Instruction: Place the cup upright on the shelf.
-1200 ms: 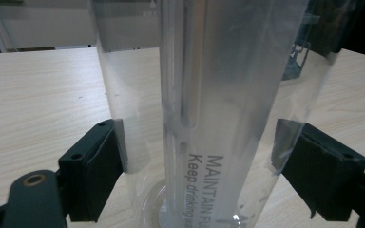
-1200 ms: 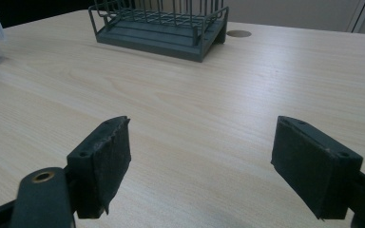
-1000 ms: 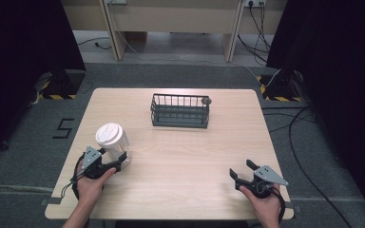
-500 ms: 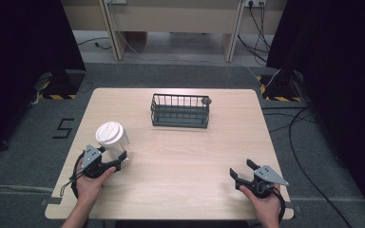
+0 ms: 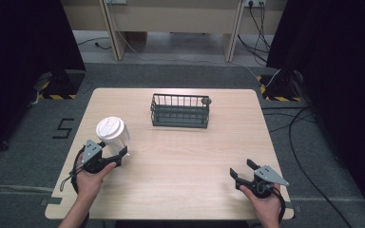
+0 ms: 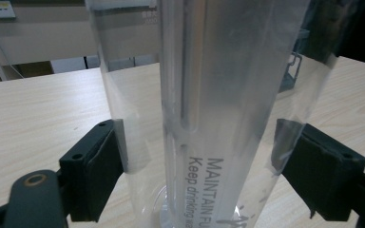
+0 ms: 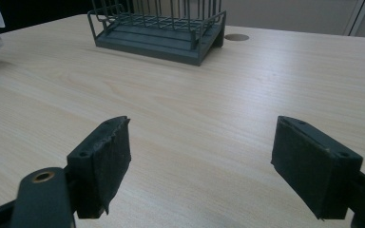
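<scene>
A: Where's your left tool [image 5: 115,155] right now?

B: At the near-left part of the desk [image 5: 180,156], with the clear plastic cup [image 5: 114,137] standing upright between its jaws. In the left gripper view the cup [image 6: 204,109] sits in the gap, one black pad [image 6: 95,166] against each side wall. You can read printed lettering near its base.

A: So you have it gripped?

B: Your jaws are closed in on the cup's sides, pads touching the plastic, and the cup's base looks to be on the desk. It wears a white lid [image 5: 110,128].

A: And your right tool [image 5: 242,173]?

B: It's at the near-right corner, well apart from the cup. In the right gripper view its jaws stand wide apart with nothing but bare wood between them; one pad [image 7: 105,156] looks frayed at its edge.

A: Anything else on the desk?

B: A dark wire basket [image 5: 180,110] stands toward the far edge, near the middle. The right gripper view shows that basket [image 7: 159,28] ahead of your open jaws, with a round cable hole [image 7: 236,37] just beside it.
</scene>
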Demonstrator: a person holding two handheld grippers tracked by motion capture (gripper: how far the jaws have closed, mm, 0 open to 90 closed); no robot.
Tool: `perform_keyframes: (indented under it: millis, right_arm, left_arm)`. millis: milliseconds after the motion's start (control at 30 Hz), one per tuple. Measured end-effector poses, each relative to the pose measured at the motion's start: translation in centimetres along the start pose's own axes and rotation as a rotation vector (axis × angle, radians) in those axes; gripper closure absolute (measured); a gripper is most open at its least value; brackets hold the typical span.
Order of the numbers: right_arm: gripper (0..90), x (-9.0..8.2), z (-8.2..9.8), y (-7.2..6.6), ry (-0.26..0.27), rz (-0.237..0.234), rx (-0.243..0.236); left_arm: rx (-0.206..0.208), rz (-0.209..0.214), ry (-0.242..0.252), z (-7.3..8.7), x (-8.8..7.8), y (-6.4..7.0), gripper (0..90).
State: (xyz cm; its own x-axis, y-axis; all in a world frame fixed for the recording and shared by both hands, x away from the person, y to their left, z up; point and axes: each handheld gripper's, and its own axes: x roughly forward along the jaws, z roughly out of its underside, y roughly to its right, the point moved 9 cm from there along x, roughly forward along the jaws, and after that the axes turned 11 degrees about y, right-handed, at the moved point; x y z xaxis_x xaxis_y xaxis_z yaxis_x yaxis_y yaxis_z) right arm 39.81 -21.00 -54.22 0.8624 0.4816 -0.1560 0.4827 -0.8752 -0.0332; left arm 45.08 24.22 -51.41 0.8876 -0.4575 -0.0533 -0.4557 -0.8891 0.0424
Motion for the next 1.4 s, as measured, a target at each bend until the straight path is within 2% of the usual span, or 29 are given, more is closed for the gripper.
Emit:
perform_keyframes:
  millis: [167, 233, 400, 700, 833, 1400]
  right_arm:
    - [21.3, 0.1, 0.1, 0.0, -0.001, -0.003, -0.001]
    - [21.3, 0.1, 0.1, 0.0, 0.0, -0.003, -0.005]
    - [21.3, 0.0, 0.1, 0.0, -0.001, -0.001, 0.008]
    - [21.3, 0.0, 0.0, 0.0, 0.003, 0.0, 0.003]
    - [21.3, 0.0, 0.0, -0.1, 0.001, 0.0, 0.009]
    - [21.3, 0.1, 0.0, 0.0, 0.005, -0.002, 0.003]
  left_arm:
    - [0.01, 0.005, 0.005, -0.5, 0.5, 0.1, 17.7]
    - [-0.002, 0.004, 0.005, -0.7, 0.8, 0.1, 17.7]
    - [-0.004, 0.002, 0.008, -1.1, 1.4, 0.1, 17.7]
    - [-0.005, 0.01, 0.008, -1.8, 2.3, 0.3, 17.7]
    - [-0.018, 0.019, 0.01, -2.2, 2.9, 0.3, 17.7]
    - [-0.01, 0.031, 0.03, -3.7, 4.9, 0.9, 17.8]
